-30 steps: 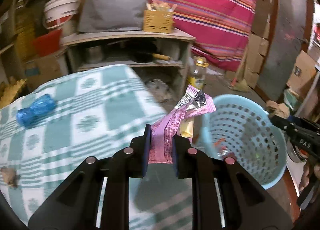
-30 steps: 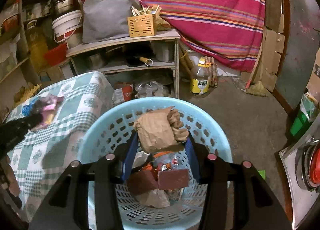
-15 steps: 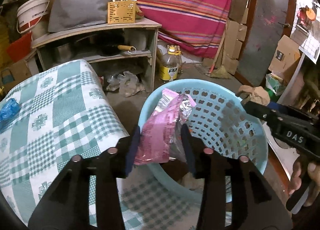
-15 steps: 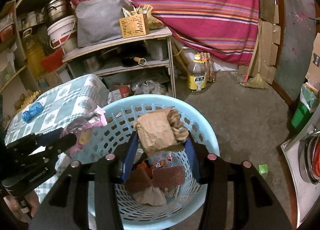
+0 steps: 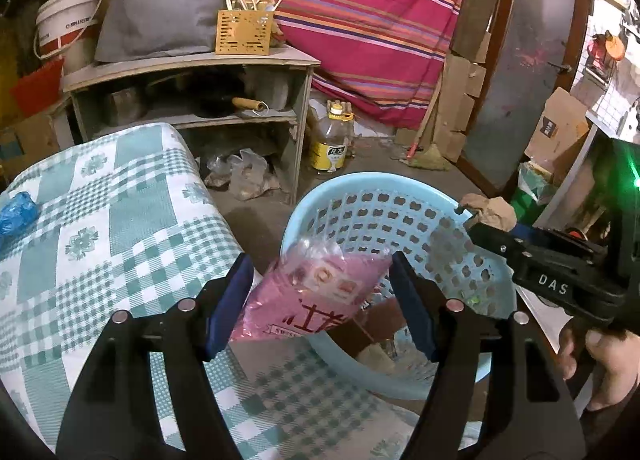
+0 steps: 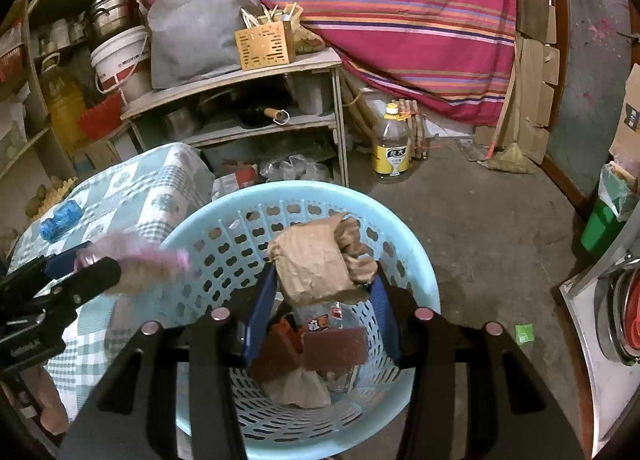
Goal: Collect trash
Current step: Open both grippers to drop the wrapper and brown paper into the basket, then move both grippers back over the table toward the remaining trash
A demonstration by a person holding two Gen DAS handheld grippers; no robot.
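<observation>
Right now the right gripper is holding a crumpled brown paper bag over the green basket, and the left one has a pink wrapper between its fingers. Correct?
One slip: the basket is light blue, not green, as the right wrist view shows. The rest holds: the right gripper grips the crumpled brown paper bag above it, and the pink wrapper sits between the left gripper fingers, whose jaws are opening.

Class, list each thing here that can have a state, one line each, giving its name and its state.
left gripper: jaws opening, pads off the pink wrapper between them
pink wrapper: loose, over the basket's rim
right gripper: shut on the brown paper bag
brown paper bag: crumpled, held above the basket
basket: partly filled with trash
</observation>
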